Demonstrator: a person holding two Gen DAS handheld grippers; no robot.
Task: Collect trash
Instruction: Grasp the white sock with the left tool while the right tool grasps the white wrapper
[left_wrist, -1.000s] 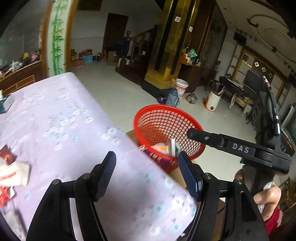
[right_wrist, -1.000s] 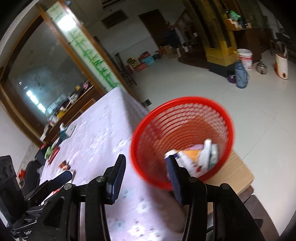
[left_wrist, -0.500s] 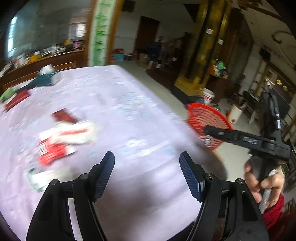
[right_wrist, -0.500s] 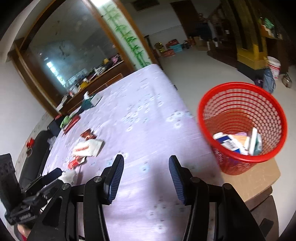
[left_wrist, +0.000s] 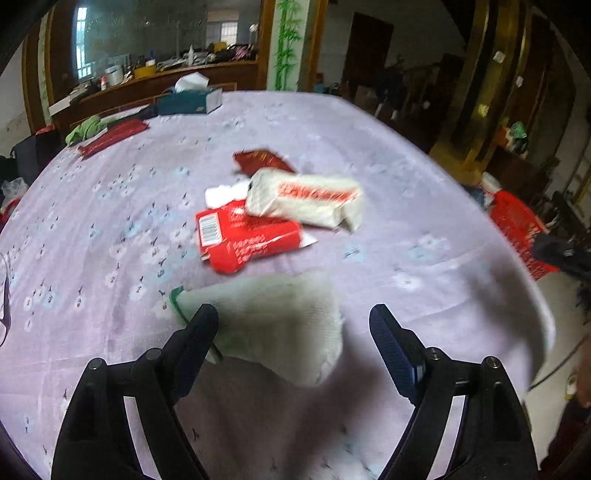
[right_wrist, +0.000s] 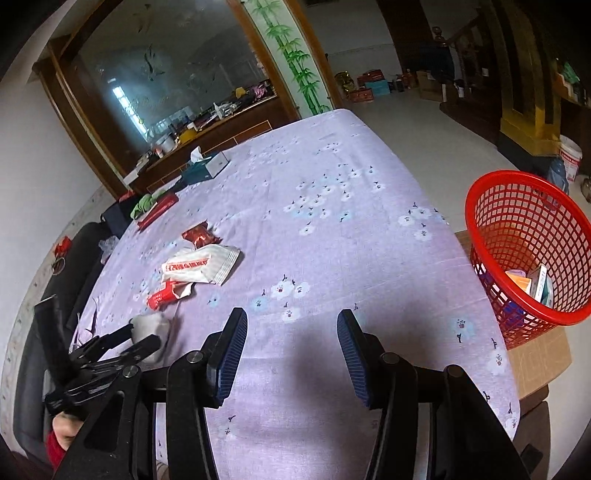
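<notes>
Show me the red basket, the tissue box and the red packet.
Red basket (right_wrist: 517, 236): right wrist view, mesh wall.
Tissue box (left_wrist: 190, 101): left wrist view, teal side.
Red packet (left_wrist: 247, 236): left wrist view, printed face.

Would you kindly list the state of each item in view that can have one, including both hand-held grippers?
Left hand-held gripper: open, empty, over the pale wrapper.
Right hand-held gripper: open, empty, above the tablecloth.
Pale wrapper: lying flat, not yet gripped.
Red box: lying flat, partly under the white packet.
White packet: lying on the red box.
Red basket: upright, partly filled with trash.
Tissue box: open, tissue sticking out.
</notes>
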